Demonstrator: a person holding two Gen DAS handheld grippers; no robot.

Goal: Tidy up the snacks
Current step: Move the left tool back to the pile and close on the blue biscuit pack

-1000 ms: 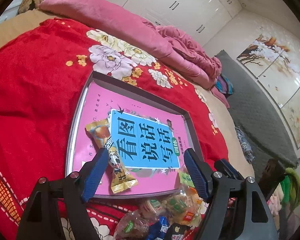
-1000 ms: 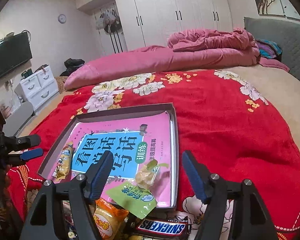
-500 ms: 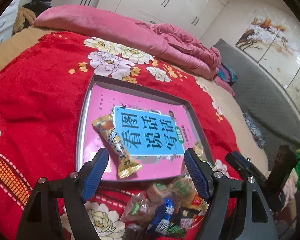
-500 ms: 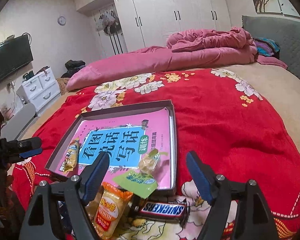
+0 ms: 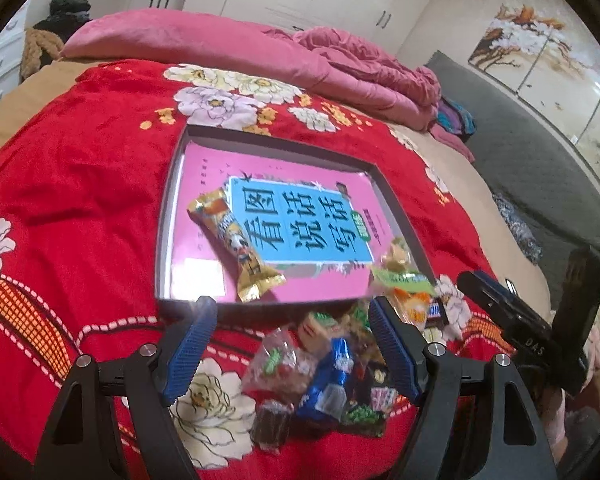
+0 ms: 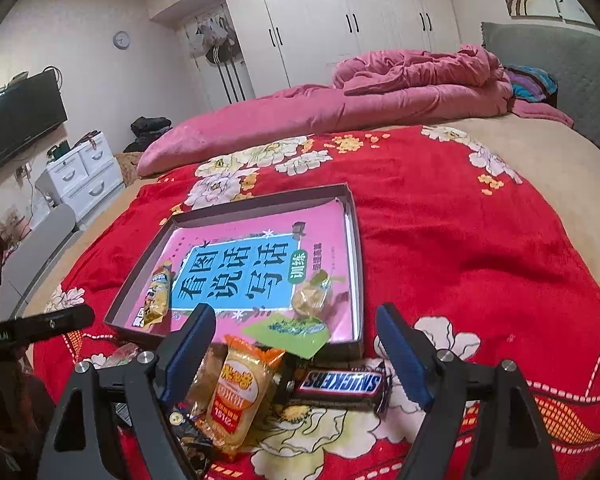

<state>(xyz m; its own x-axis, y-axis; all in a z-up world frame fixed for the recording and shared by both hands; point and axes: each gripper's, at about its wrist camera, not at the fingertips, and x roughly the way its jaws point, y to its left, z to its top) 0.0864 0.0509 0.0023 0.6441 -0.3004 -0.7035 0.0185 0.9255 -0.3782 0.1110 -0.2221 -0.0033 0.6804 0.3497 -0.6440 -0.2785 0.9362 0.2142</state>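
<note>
A shallow grey tray [image 5: 168, 216] [image 6: 236, 205] lies on the red blanket with a pink and blue book as its floor. In it are a long yellow snack bar [image 5: 236, 248] [image 6: 158, 296], a round wrapped candy [image 6: 310, 296] and a green packet [image 6: 288, 332] that overhangs the front rim. Loose snacks [image 5: 328, 364] are heaped in front of the tray, among them an orange packet [image 6: 240, 392] and a Snickers bar [image 6: 342, 384]. My left gripper [image 5: 290, 312] hangs open over the heap, holding nothing. My right gripper [image 6: 296, 316] is opening above the tray's front rim, with nothing between its pads.
The red flowered blanket [image 6: 460, 248] covers the bed, with a pink quilt [image 6: 380, 96] bunched at the far side. A grey padded headboard [image 5: 520, 152] runs along the right. White wardrobes [image 6: 340, 20], a drawer unit [image 6: 80, 176] and a television [image 6: 20, 120] line the walls.
Both grippers have drawn back from the tray toward the loose heap, which shows more fully now. The right jaws have widened. The left view has rolled level.
</note>
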